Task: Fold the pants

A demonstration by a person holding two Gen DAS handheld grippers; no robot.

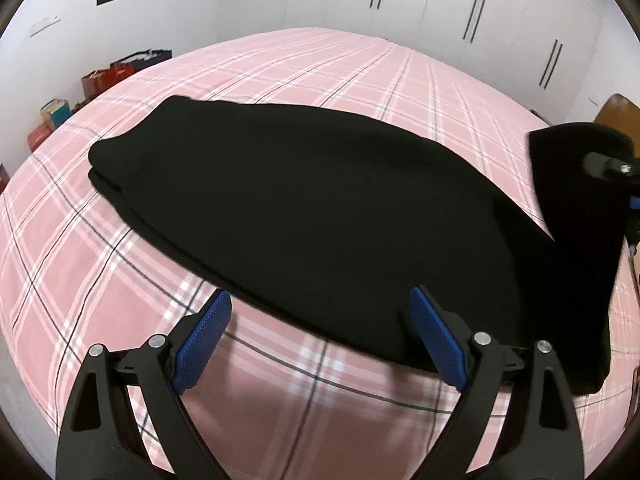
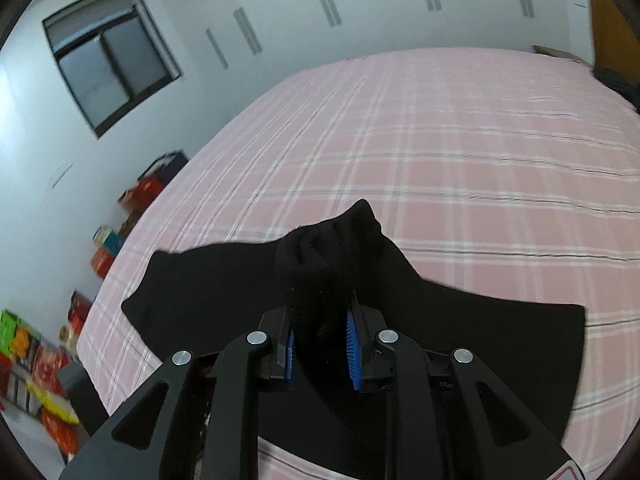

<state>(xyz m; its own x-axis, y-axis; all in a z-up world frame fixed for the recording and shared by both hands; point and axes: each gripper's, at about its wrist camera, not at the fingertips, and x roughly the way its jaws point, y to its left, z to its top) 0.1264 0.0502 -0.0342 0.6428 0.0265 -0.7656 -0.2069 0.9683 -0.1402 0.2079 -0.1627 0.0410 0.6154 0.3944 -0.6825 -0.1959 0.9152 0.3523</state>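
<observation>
Black pants (image 1: 304, 208) lie folded lengthwise across the pink plaid bed (image 1: 280, 68). My left gripper (image 1: 320, 340) is open and empty, hovering just before the near edge of the pants. At the right edge of the left wrist view one end of the pants is lifted, held by my right gripper (image 1: 608, 168). In the right wrist view my right gripper (image 2: 320, 344) is shut on a bunched fold of the black pants (image 2: 328, 248), raised above the rest of the cloth (image 2: 500, 344) spread on the bed (image 2: 460, 140).
White wardrobe doors (image 1: 480, 8) stand behind the bed. A window (image 2: 108, 60) is in the wall at left. Colourful boxes and bags (image 2: 36, 360) line the floor along the bed's left side. A wooden headboard (image 1: 620, 112) is at right.
</observation>
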